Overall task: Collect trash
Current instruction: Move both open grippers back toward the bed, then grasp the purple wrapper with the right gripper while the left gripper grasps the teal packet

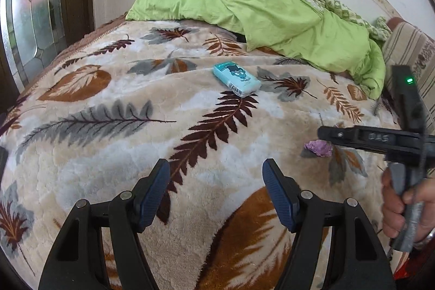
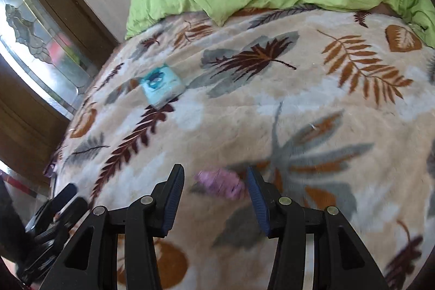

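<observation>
Purple crumpled wad (image 2: 221, 182) lies on leaf-print blanket (image 2: 312, 105), between parted pads of right gripper (image 2: 216, 197), ungripped. Teal tissue pack (image 1: 236, 79) farther up bed. Left gripper (image 1: 216, 195) wide, empty. Nothing collected yet.

Purple scrap (image 1: 318, 148): a small crumpled wad of lilac paper or wrapper, lying loose on the leaf-print blanket (image 1: 114, 159), on a grey and orange leaf.
Purple scrap, right wrist view (image 2: 221, 183): blurred, lying on the blanket.
Blue packet (image 1: 236, 78): a small, flat, pale-blue pack with a dark cartoon figure and a barcode end, lying flat mid-bed.
Spacing: the two lie well apart.
</observation>
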Demonstrator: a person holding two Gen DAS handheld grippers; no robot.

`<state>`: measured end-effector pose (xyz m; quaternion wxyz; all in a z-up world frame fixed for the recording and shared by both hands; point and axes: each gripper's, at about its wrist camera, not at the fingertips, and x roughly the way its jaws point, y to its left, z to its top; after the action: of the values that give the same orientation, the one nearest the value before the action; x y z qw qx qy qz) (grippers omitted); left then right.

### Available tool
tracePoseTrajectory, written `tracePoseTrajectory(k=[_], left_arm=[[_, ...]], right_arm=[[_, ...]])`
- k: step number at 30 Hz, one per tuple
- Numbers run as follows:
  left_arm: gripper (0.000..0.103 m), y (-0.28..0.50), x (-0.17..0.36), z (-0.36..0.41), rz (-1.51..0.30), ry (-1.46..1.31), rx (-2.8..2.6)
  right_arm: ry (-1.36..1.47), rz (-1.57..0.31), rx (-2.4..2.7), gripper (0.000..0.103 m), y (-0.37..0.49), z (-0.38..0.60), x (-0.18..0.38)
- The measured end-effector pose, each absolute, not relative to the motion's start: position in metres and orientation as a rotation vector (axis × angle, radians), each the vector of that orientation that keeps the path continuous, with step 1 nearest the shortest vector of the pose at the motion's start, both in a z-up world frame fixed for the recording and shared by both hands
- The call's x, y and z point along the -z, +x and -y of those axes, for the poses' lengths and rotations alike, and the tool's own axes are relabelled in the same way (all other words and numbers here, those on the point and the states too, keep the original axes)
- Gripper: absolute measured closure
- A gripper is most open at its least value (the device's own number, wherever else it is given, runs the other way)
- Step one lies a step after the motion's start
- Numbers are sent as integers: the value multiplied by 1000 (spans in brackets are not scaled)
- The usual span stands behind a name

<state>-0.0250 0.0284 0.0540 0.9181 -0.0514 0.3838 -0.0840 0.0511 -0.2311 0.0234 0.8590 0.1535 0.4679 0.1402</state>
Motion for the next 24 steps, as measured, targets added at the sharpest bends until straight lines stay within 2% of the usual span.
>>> tracePoseTrajectory(k=[4, 6, 13, 17, 22, 23, 24], left_arm=[[34, -22, -55, -30, -789, -116, 177], [34, -21, -54, -30, -795, -120, 181], [34, -19, -51, -22, -811, -118, 202], [34, -15, -51, -20, -820, -146, 219], [34, 3, -55, -12, -844, -168, 244], [30, 11, -57, -10, -854, -177, 241], [23, 20, -58, -7, -862, -191, 239]], right_arm=[[316, -994, -313, 53, 48, 224, -13], [277, -995, -309, 68, 45, 217, -13], [228, -946, -193, 70, 16, 195, -23], [401, -820, -54, 70, -11, 205, -49], [390, -684, 4, 70, -21, 212, -65], [389, -674, 10, 70, -21, 214, -66], [386, -670, 18, 70, -20, 218, -65]])
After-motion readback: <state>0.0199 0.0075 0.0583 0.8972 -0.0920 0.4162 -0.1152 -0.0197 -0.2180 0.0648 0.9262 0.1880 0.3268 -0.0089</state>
